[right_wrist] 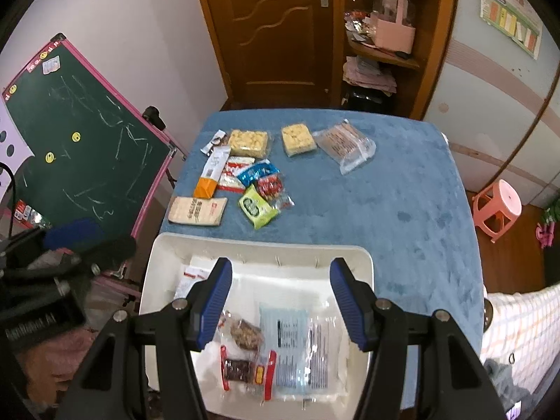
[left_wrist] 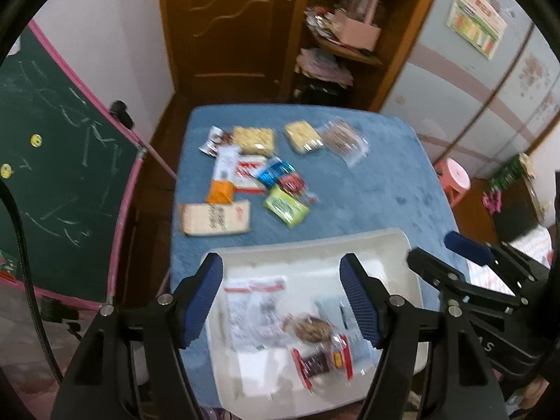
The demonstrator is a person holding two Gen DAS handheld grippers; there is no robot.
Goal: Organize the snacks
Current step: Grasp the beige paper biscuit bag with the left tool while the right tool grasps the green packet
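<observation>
A white tray (left_wrist: 308, 245) sits at the near edge of the blue-covered table (left_wrist: 367, 182); it also shows in the right wrist view (right_wrist: 168, 248). It holds several snack packets, among them a red-edged one (right_wrist: 245, 371) and a pale blue one (right_wrist: 290, 346). Loose snacks lie at the table's far left: a green packet (right_wrist: 257, 208), a beige pack (right_wrist: 197, 211), an orange-ended bar (right_wrist: 210, 175), yellow cracker packs (right_wrist: 246, 141) and a clear bag (right_wrist: 344, 145). My left gripper (left_wrist: 281, 302) and my right gripper (right_wrist: 280, 304) hover open and empty over the tray.
A green chalkboard (right_wrist: 80, 154) with a pink frame stands left of the table. A wooden door (right_wrist: 276, 28) and shelves (right_wrist: 381, 42) are behind it. A pink stool (right_wrist: 497, 210) stands at the right. My right gripper (left_wrist: 465, 245) shows in the left wrist view.
</observation>
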